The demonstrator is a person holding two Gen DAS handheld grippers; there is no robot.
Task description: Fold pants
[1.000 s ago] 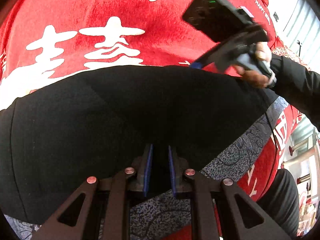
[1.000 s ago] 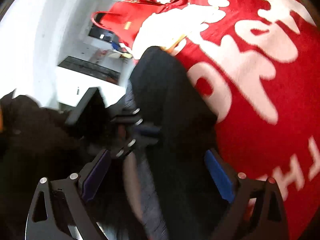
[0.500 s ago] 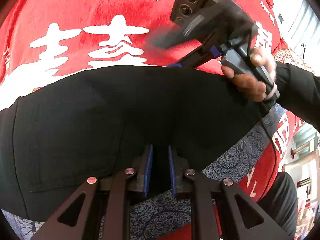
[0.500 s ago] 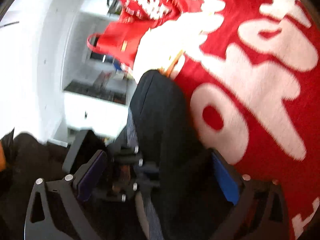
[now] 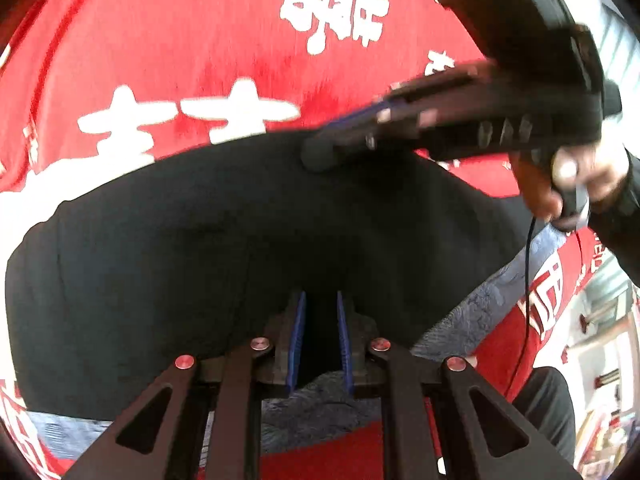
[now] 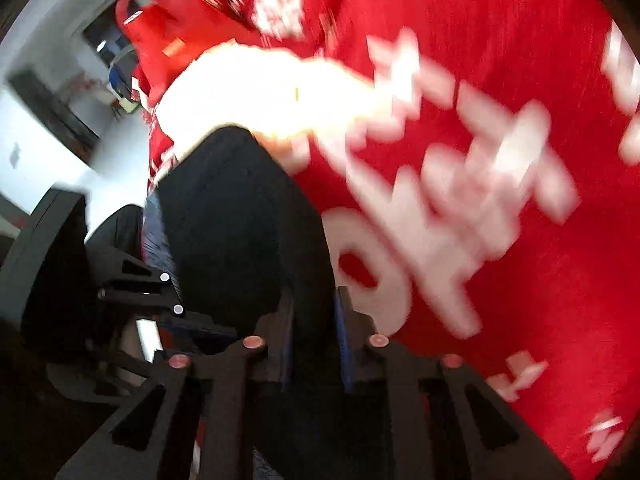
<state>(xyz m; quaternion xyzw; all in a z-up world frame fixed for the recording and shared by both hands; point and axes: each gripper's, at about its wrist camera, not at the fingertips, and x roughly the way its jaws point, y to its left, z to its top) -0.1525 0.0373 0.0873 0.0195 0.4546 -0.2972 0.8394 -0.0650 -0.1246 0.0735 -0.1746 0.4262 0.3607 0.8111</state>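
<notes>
Black pants [image 5: 200, 248] lie across a red cloth with white characters [image 5: 180, 40]; a grey patterned layer [image 5: 480, 300] shows under their near edge. My left gripper [image 5: 320, 340] is shut on the near edge, with black fabric between its blue pads. My right gripper [image 5: 332, 140], held by a hand [image 5: 560, 184], reaches in from the upper right. Its jaws are closing on a pinched fold at the pants' far edge. In the right wrist view the right gripper [image 6: 314, 320] has black cloth [image 6: 240, 220] between its pads, and the left gripper [image 6: 160, 292] shows at the left.
The red cloth [image 6: 520, 280] covers the whole work surface. A red bag [image 6: 160, 40] stands at its far end, with white walls and a dark shelf beyond. A person's dark-clad leg [image 5: 548, 408] is at the lower right.
The right gripper's jaws went from wide open around the pants to nearly closed on a fold, and it tilted and rose. The left gripper lifted slightly, still gripping the near edge.
</notes>
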